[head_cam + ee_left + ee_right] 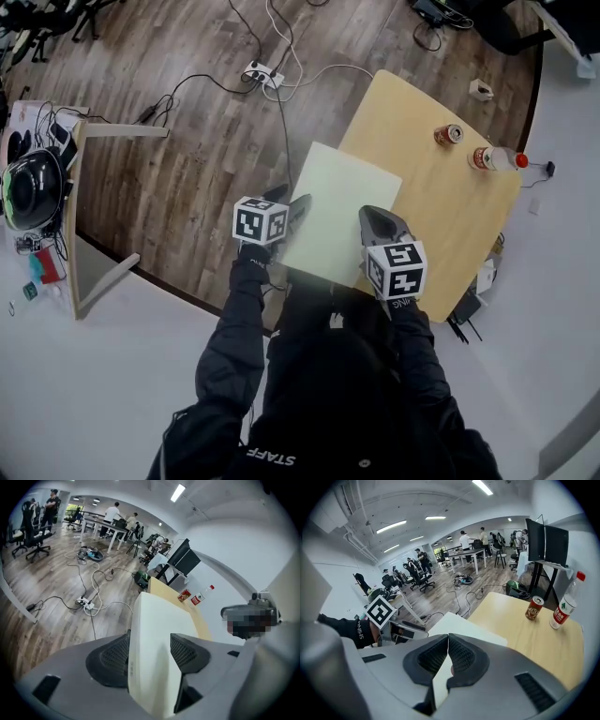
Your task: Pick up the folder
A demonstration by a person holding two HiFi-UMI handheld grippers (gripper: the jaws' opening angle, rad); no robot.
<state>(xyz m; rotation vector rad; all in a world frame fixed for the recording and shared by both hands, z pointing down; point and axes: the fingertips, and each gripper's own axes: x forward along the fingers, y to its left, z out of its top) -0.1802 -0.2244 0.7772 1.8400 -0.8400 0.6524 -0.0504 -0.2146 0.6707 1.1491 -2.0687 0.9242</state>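
A pale cream folder (342,202) lies flat across the near-left edge of a light wooden worktop (441,206). Its far part is over the wood and its near part sticks out over the floor (187,122), towards the person holding the tools. No view settles whether the folder rests on the worktop or hangs just above it.

The left gripper (292,208) is at the folder's left side. Its jaws are spread, with the folder's edge standing between them. The sheet lies against one pad and the other pad stands clear, so nothing is pinched. The right gripper (375,223) is at the folder's near-right edge, and its jaws are pressed together on that edge, so the thin sheet is clamped between the ribbed pads. Both grippers point down and away from the person's dark sleeves (234,319).

At the far end of the worktop, well apart from the folder, a red can (449,135) stands just beside a clear bottle (495,158) with a red cap and a red label. In the head view the bottle looks to be on its side, while the right gripper view shows it upright. On the dark wood floor beyond the folder sits a white power strip (261,73) with cables trailing from it.
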